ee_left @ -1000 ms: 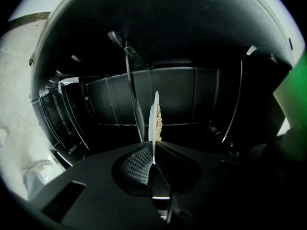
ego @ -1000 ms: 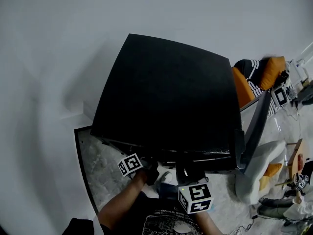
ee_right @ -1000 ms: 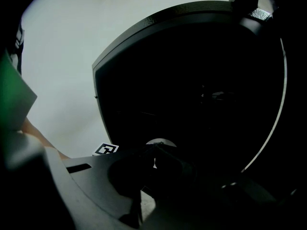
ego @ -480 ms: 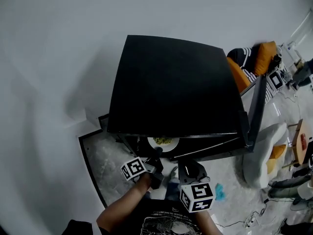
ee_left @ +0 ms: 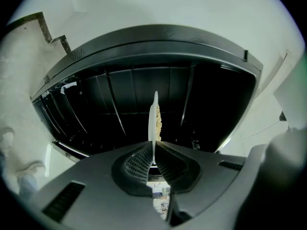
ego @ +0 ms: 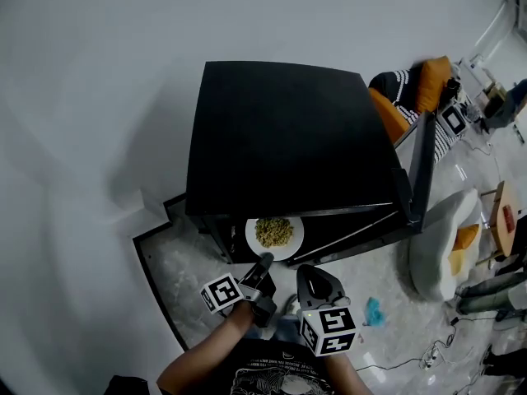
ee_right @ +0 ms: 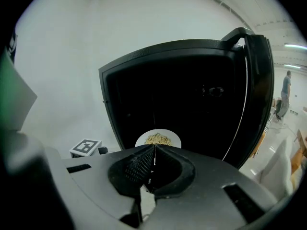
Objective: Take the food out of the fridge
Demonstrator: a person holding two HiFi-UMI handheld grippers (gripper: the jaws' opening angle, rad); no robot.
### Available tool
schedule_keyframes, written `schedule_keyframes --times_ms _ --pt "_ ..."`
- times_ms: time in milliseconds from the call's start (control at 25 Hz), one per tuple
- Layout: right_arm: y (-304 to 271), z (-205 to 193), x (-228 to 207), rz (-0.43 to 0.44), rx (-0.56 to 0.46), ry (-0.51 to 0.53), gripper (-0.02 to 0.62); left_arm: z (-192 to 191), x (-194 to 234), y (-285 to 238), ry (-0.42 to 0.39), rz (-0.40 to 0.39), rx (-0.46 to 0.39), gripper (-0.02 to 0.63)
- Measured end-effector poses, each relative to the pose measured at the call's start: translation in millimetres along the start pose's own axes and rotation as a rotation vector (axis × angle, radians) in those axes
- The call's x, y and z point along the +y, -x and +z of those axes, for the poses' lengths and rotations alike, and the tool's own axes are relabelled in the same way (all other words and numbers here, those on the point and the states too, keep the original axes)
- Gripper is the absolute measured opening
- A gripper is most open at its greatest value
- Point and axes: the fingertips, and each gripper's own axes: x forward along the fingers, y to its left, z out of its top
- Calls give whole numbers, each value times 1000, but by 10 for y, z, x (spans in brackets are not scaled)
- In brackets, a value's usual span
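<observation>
Directly ahead of the left gripper (ego: 263, 265), clamped by its near rim between the closed jaws — the plate (ego: 275, 237) of food (ego: 274, 231), projecting forward along the gripper's axis, far edge at the fridge (ego: 288, 138) mouth. Right gripper (ego: 313, 278): jaws together on nothing, just beside the left, plate ahead and slightly to its left. Judgement — straight pull-back away from the opening, left gripper alone.
</observation>
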Motion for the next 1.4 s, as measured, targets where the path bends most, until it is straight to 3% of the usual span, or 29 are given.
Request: schedule_keyframes --times_ms 120,360,680,920,1120,1400 --pt "37 1 -10 -3 -9 -8 23 -54 -305 8 64 -116 -26 22" --pt "138 -50 -2 21 -20 -10 21 -88 -379 178 -10 -48 -60 23" --pt "391 -105 -73 83 -55 0 21 -375 -854 287 58 -138 -153 22" --pt "802 -185 -165 153 -89 28 21 -739 -1086 513 -39 -121 -233 22" --pt "1120 -284 -249 201 -115 49 23 -1094 -1263 661 -30 -148 -298 21" --pt "1252 -309 -271 258 -132 78 21 -1242 -1366 743 -51 -149 -354 23"
